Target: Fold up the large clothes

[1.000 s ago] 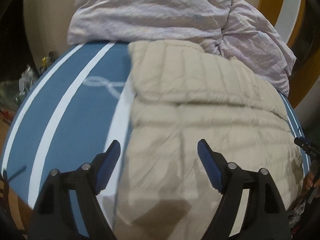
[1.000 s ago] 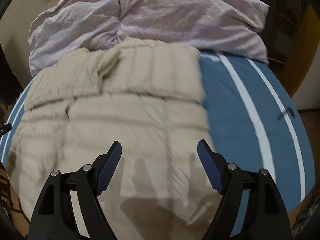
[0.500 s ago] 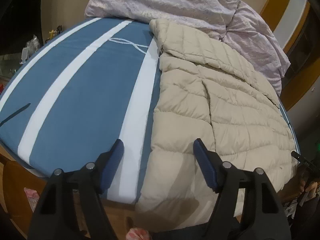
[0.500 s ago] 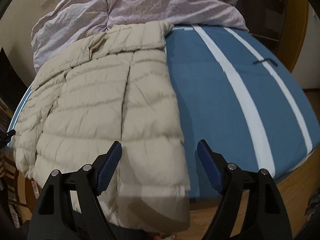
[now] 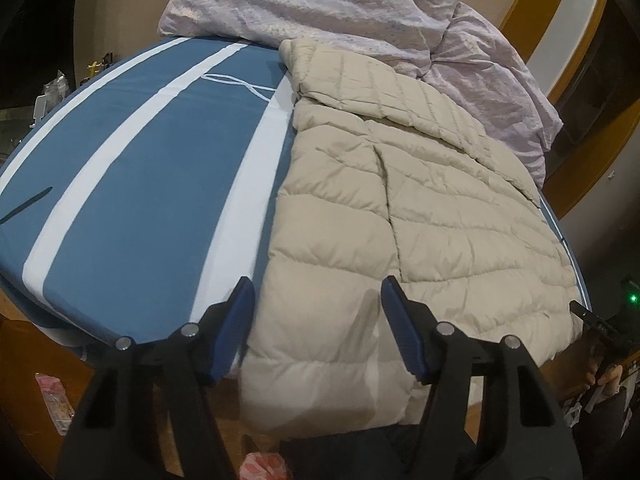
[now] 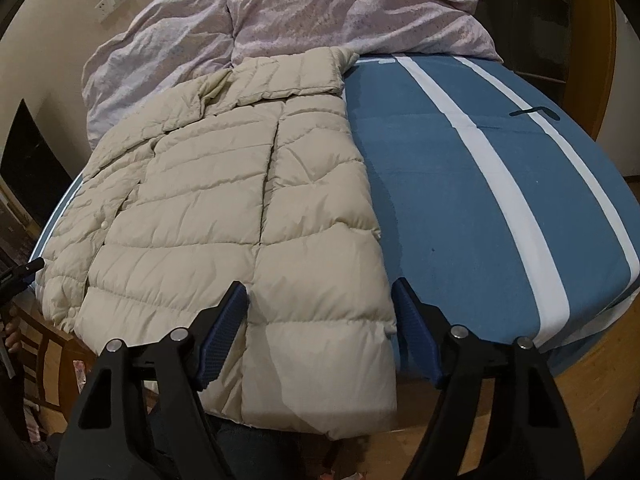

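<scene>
Beige puffer jacket (image 5: 420, 216) lies flat on the blue striped bed (image 5: 140, 152), hem hanging over the near edge, collar touching the lilac duvet (image 5: 340, 4). Your left tool (image 5: 316, 328) and right tool (image 6: 320, 332) hover above the hem, both spread, jaws just closing slightly, gripping nothing.

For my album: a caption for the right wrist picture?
Open right gripper hovers over a beige puffer jacket on a striped bed.
</scene>
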The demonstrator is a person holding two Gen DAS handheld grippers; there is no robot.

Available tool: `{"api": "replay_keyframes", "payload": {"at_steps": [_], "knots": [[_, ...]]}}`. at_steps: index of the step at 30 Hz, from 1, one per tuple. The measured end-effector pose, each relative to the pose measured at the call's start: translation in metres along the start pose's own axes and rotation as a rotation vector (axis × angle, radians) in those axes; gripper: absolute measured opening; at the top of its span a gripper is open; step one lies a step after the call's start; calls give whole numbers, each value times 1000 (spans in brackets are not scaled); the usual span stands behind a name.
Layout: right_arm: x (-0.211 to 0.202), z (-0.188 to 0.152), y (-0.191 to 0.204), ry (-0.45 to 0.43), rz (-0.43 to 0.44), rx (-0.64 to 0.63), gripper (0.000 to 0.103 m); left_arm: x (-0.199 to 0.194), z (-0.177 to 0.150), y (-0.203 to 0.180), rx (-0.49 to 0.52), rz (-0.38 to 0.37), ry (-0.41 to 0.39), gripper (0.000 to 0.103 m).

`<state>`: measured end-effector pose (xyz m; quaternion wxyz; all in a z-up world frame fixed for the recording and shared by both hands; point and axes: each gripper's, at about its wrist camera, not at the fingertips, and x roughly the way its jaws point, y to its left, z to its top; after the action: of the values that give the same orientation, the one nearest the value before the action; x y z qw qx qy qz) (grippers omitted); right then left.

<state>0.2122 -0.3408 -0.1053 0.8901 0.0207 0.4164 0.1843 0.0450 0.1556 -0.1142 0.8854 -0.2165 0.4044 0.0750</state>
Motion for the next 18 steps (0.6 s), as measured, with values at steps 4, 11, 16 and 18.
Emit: {"api": "replay_keyframes", "payload": {"at_steps": [4, 11, 16, 18], "knots": [[-1, -3, 4, -22, -4, -14, 70, 0, -3, -1, 3, 0, -5, 60], [-2, -8, 9, -42, 16, -30, 47, -3, -8, -2, 9, 1, -12, 50], [-2, -6, 12, -46, 36, -24, 19, -3, -11, -2, -2, -13, 2, 31], [-4, -4, 13, -59, 33, -29, 15, -3, -12, -2, -5, -19, 5, 23]]}}
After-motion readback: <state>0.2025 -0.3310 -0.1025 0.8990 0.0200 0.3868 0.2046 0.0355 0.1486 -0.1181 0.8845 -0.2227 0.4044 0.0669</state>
